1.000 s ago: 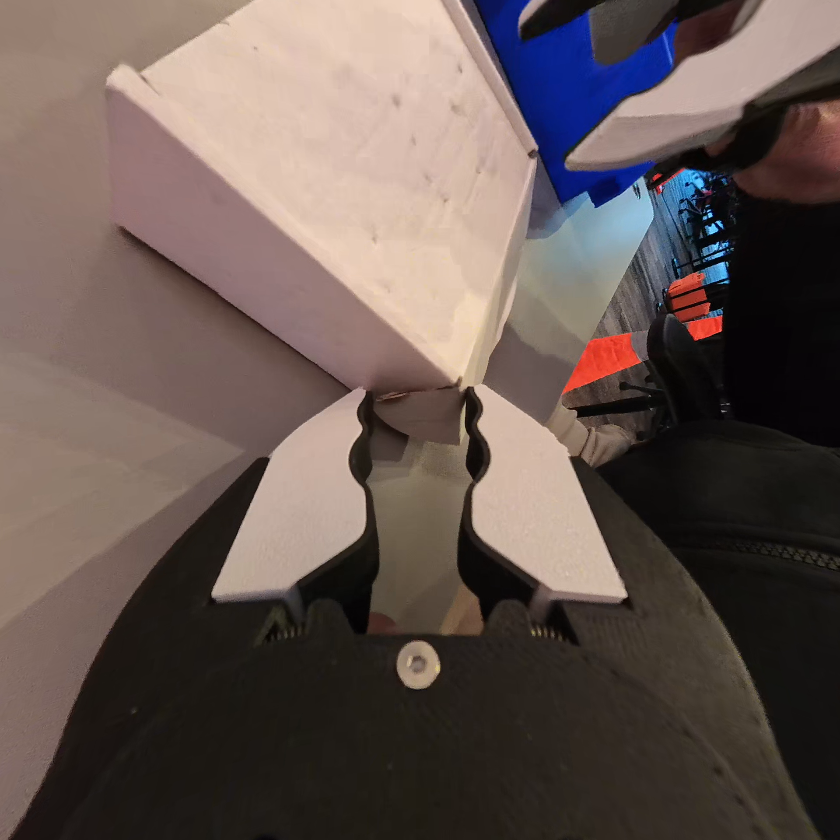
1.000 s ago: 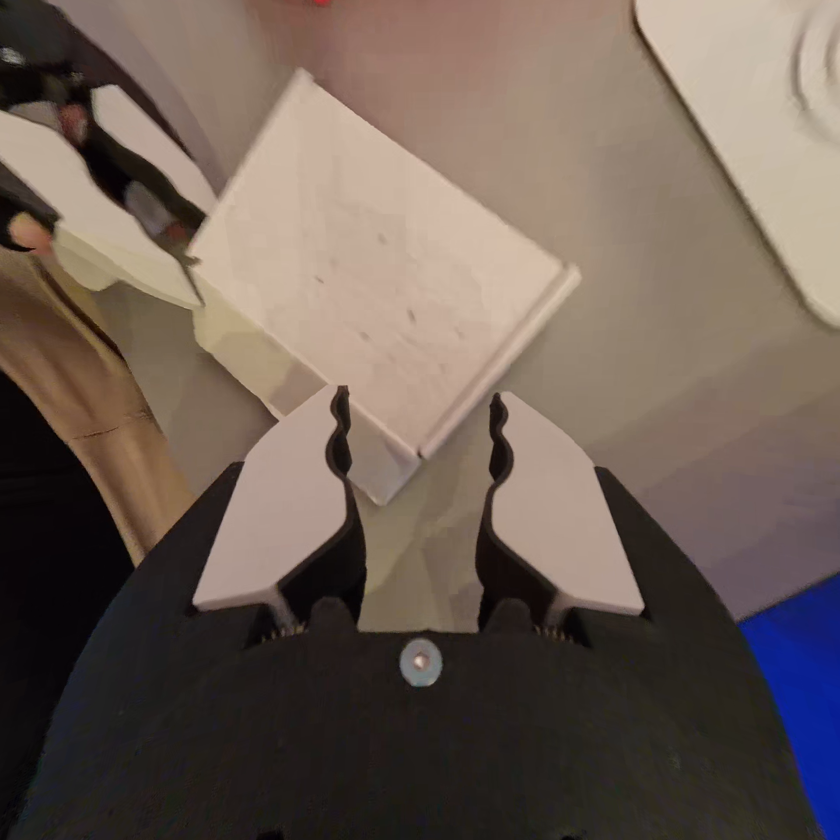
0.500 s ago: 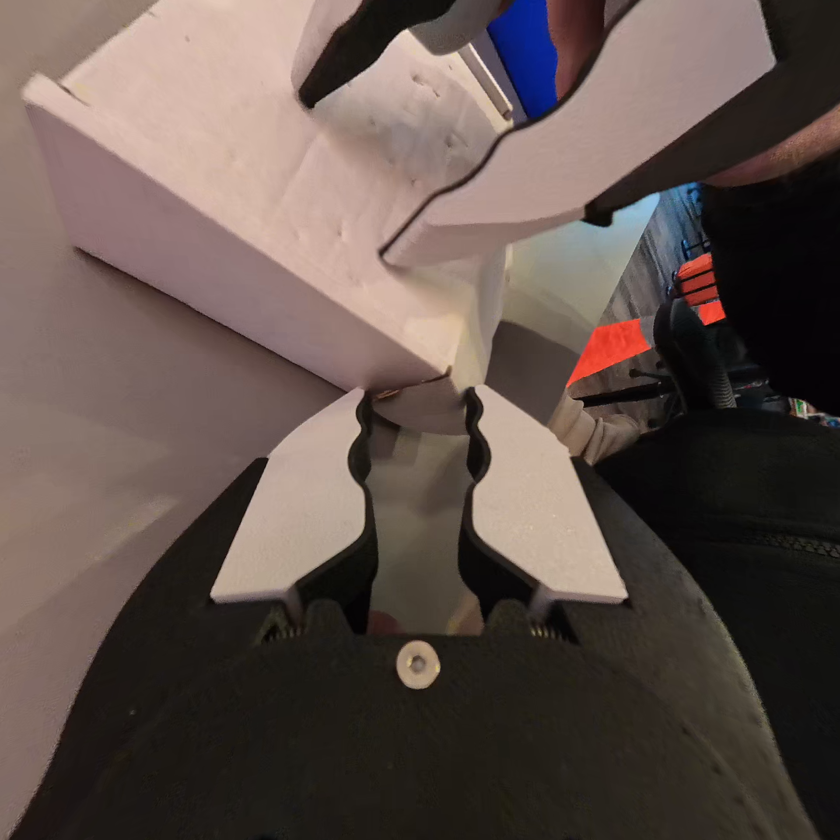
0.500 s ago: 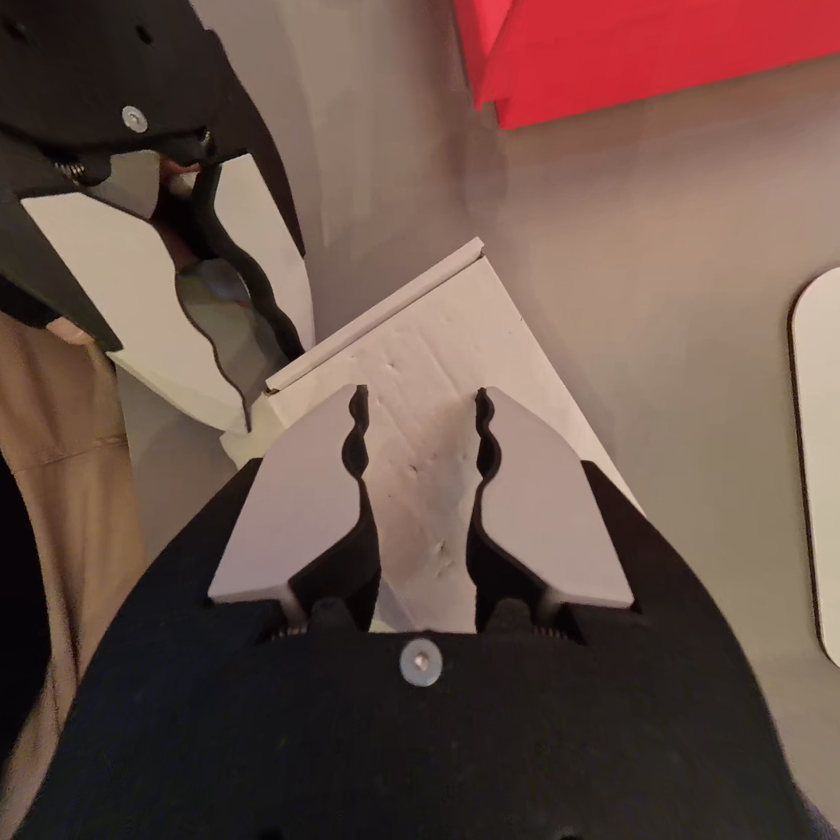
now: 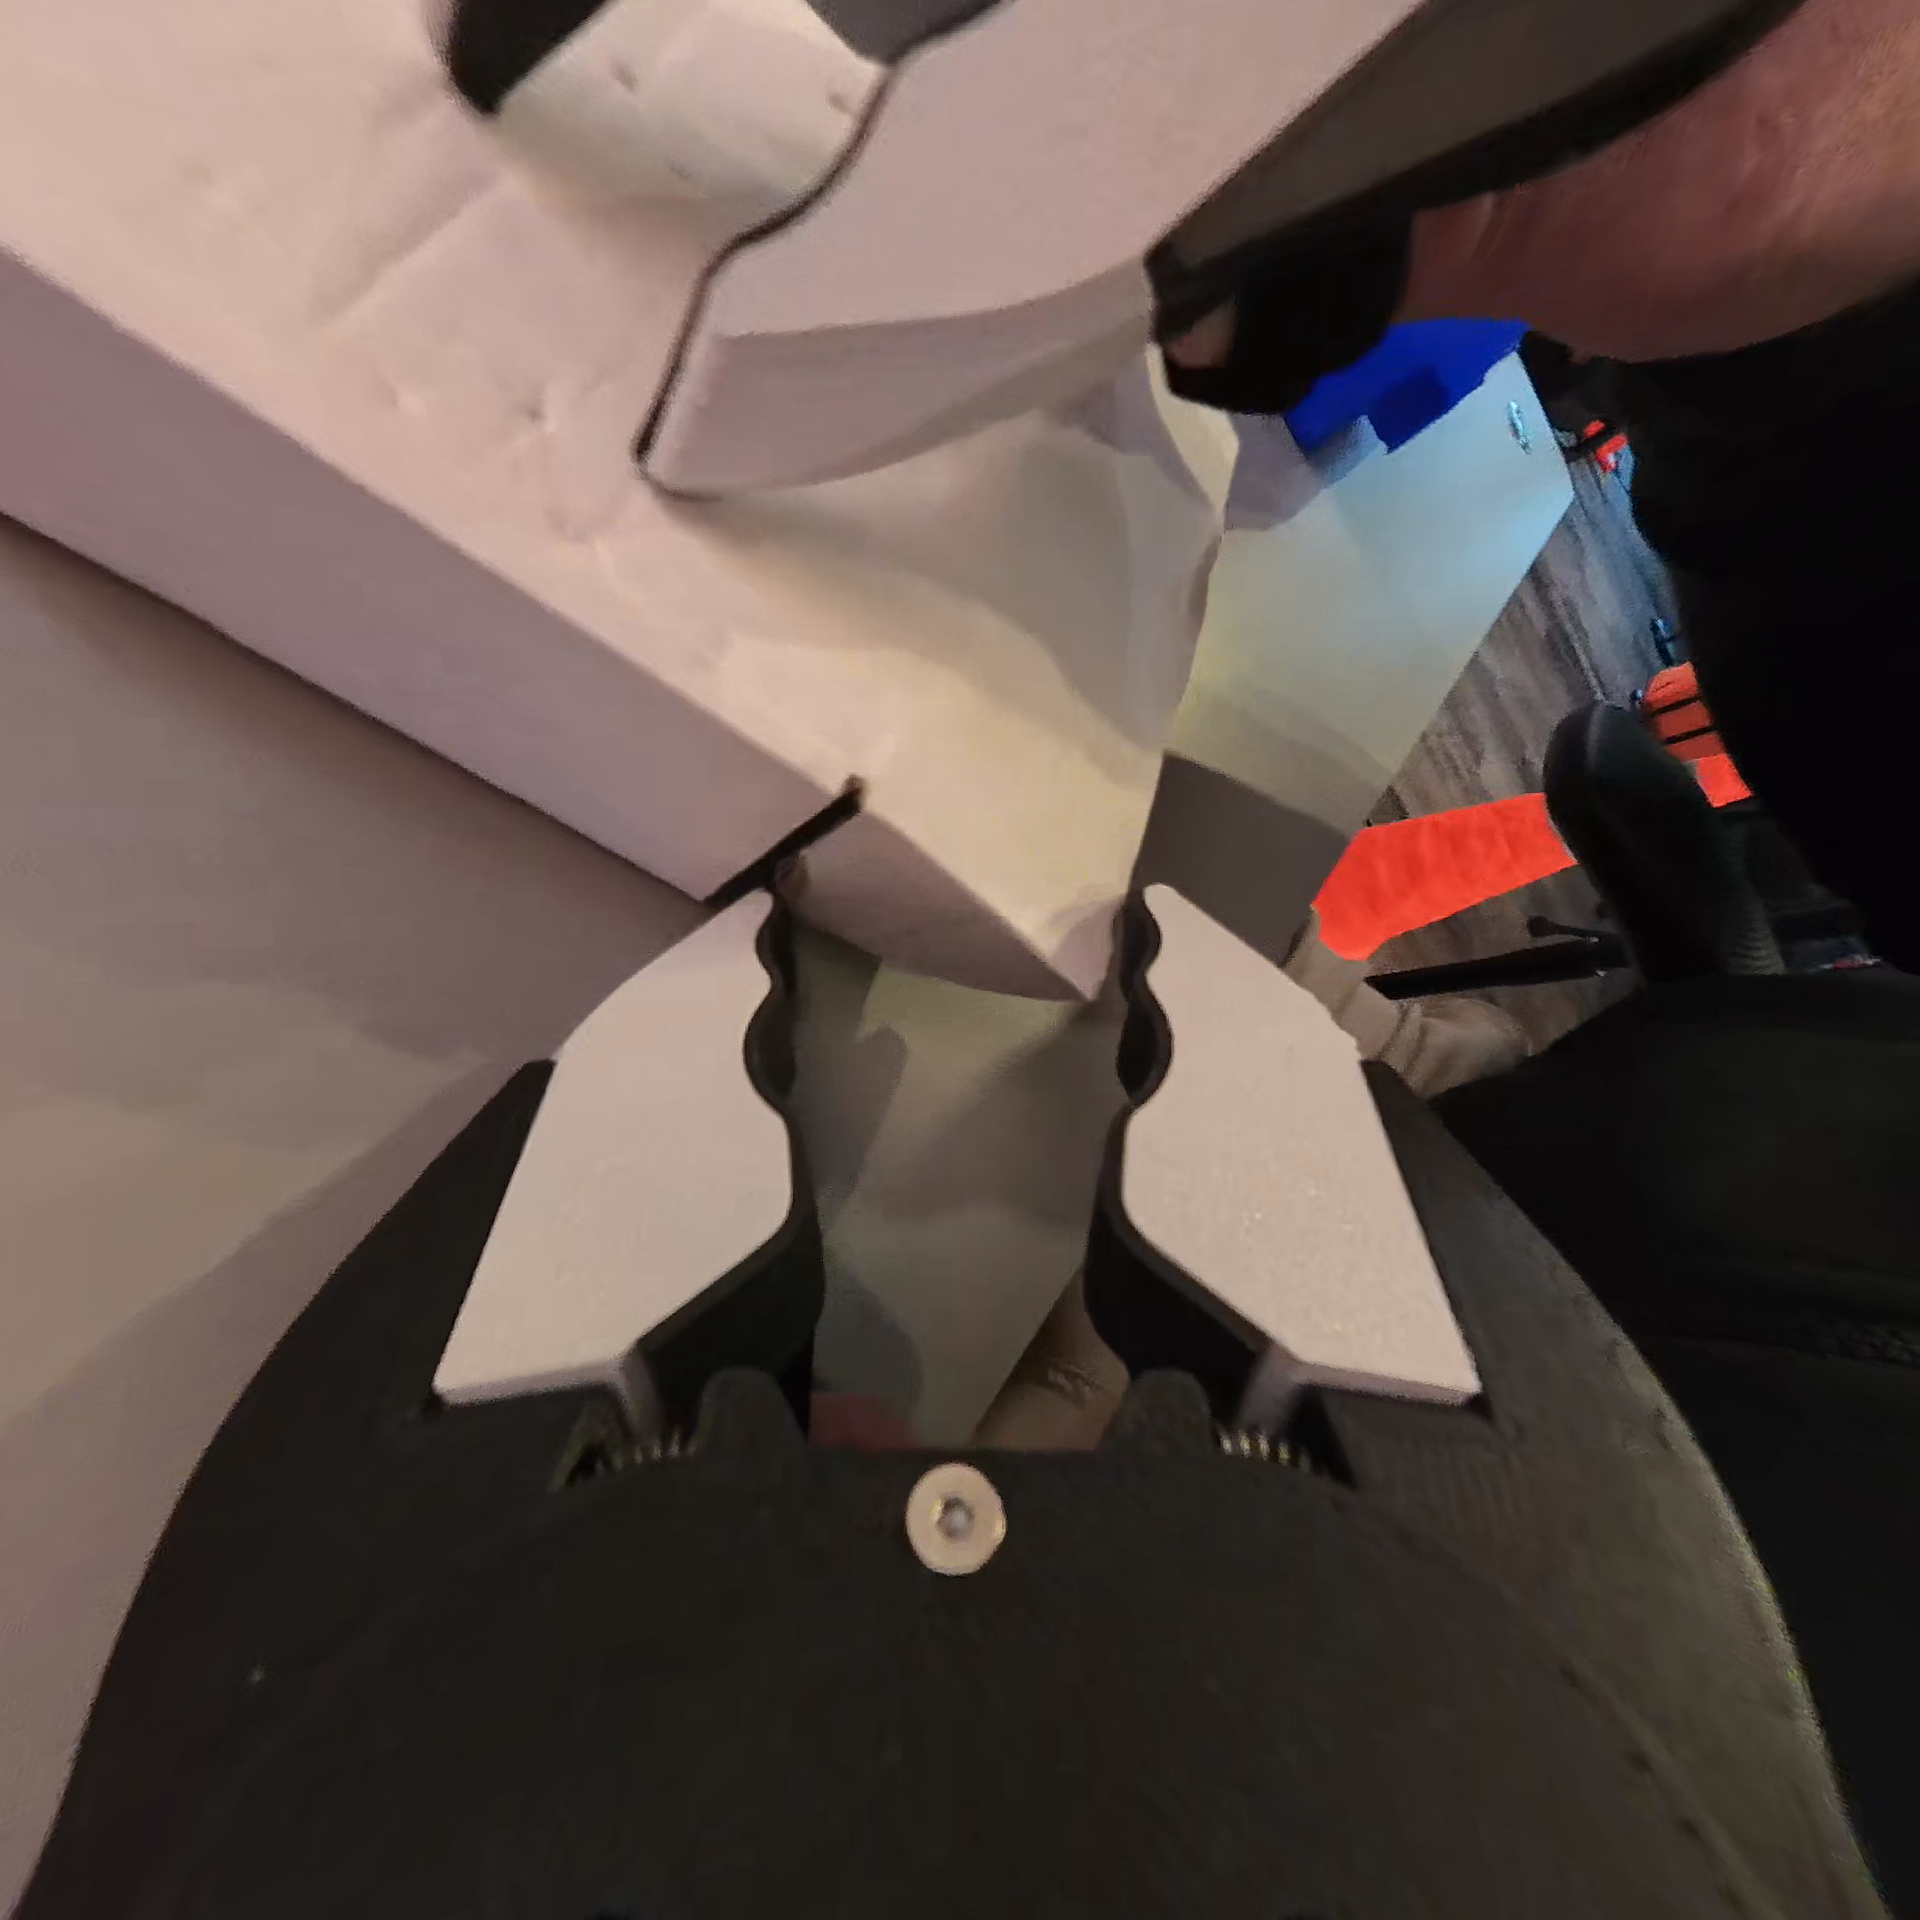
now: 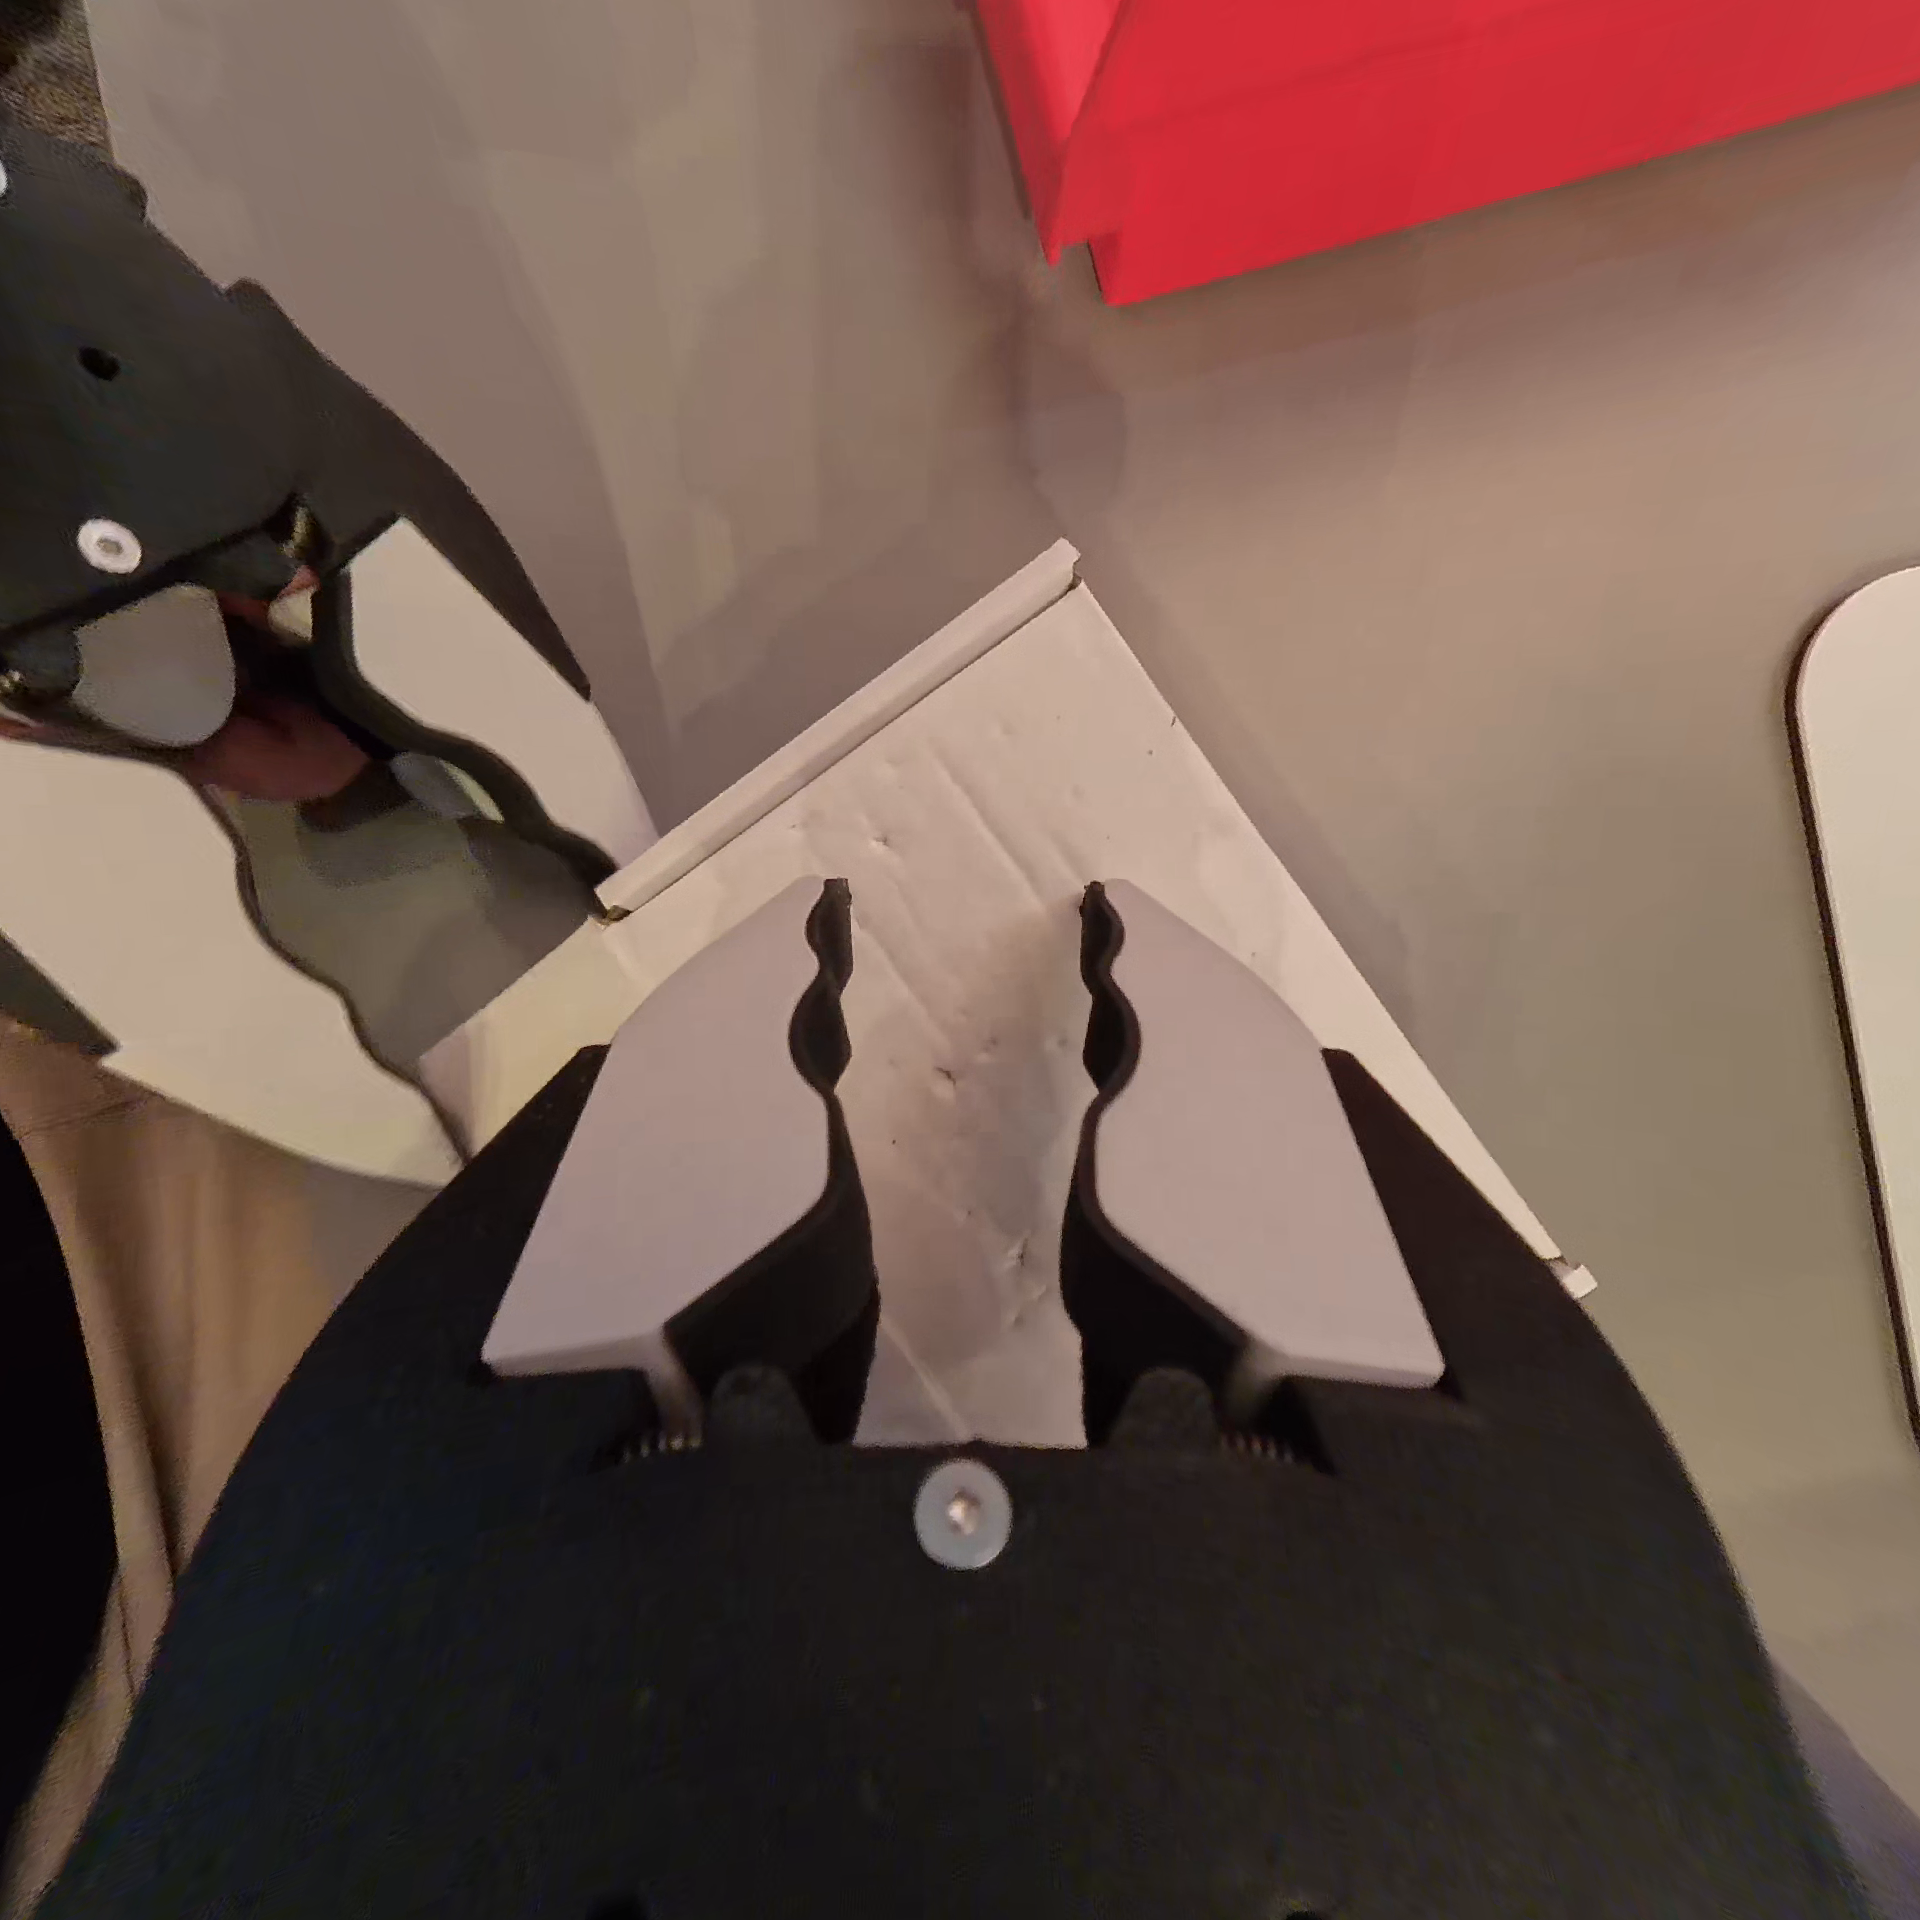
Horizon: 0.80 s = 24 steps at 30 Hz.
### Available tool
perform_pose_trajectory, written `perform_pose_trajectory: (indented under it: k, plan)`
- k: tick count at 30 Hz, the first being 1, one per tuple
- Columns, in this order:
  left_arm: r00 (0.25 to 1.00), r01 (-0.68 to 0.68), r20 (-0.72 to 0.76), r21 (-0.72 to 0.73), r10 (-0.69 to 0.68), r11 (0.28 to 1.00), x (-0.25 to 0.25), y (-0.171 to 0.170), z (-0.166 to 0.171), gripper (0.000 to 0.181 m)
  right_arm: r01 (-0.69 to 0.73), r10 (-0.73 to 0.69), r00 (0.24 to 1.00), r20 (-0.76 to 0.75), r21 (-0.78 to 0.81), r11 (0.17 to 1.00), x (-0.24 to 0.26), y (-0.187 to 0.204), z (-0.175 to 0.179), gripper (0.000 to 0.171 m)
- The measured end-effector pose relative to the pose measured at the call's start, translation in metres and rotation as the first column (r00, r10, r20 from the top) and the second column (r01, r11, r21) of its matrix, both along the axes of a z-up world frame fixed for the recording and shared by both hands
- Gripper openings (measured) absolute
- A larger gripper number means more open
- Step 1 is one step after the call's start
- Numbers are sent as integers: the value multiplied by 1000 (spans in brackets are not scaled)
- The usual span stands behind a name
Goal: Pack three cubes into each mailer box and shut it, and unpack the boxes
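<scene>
A plain grey table (image 6: 1455, 582) fills most of both views, and past its edge in the left wrist view lie a wood-look floor, a strip of orange (image 5: 1444, 868) and the dark base of a chair (image 5: 1631, 831). A red box (image 6: 1455, 125) sits at the far side of the table, a white board with rounded corners (image 6: 1870, 935) lies off to the right, and something blue (image 5: 1392, 384) shows beyond the person's arm (image 5: 1662, 208). The white mailer box (image 6: 1039, 883) lies closed on the table, set cornerwise to both cameras. The right gripper (image 6: 966, 894) is over the lid with its fingers apart and nothing between them; whether they touch the cardboard cannot be told. The left gripper (image 5: 951, 914) sits low at the box's near corner, fingers apart, with the corner of the box just at its fingertips and a narrow slit in the box wall beside the left tip. It grips nothing.
</scene>
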<state>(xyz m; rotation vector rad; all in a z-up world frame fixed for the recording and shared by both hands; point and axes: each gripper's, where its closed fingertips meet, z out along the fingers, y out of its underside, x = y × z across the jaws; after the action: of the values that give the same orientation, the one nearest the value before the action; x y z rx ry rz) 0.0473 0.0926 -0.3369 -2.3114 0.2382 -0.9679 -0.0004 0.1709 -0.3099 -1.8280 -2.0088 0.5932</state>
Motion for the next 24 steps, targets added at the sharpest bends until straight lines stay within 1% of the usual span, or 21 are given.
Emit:
perform_pose_trajectory:
  k: [1, 2, 5, 6, 8, 10, 12, 14, 20, 22, 24]
  plan:
    - [1000, -12, -25, 9, 12, 1000, 0, 1, -1, 59, 1, -1, 1000, 1, 2, 1000, 0, 0, 0, 42]
    - [997, -18, -74, 22, 19, 1000, -1, 2, -3, 58, 1, -1, 1000, 4, 6, 1000, 0, 1, 0, 42]
    - [991, -19, -135, 17, 21, 1000, -6, 0, -4, 56, 4, -4, 1000, 7, 5, 1000, 0, 1, 0, 41]
    - [984, 4, -178, 32, 2, 999, -6, -3, -6, 56, 4, -4, 1000, 6, 3, 1000, -1, 1, 0, 41]
    - [979, 36, -200, 43, -27, 998, -1, -9, -6, 54, 5, -5, 1000, 4, -1, 1000, -1, 2, 0, 40]
    - [971, 53, -236, 56, -38, 997, 0, -7, -9, 53, 4, -4, 1000, 8, 3, 1000, -1, 2, 0, 40]
    - [971, 42, -237, 52, -29, 998, -3, 0, -9, 50, 6, -6, 1000, 9, 3, 1000, -1, 1, 0, 40]
    - [962, 66, -268, 58, -48, 996, -4, 0, -10, 49, 7, -7, 1000, 9, 5, 1000, -1, 1, 0, 40]
    - [965, 41, -262, 32, -31, 999, -5, -1, -10, 49, 7, -7, 1000, 9, 3, 1000, -1, 2, 0, 40]
    - [957, 50, -288, 43, -36, 998, -8, -3, -12, 42, 8, -8, 1000, 10, 6, 1000, -1, 2, 0, 40]
    - [963, 44, -266, 36, -33, 998, -9, -4, -11, 41, 6, -6, 1000, 12, 6, 1000, -1, 2, 0, 40]
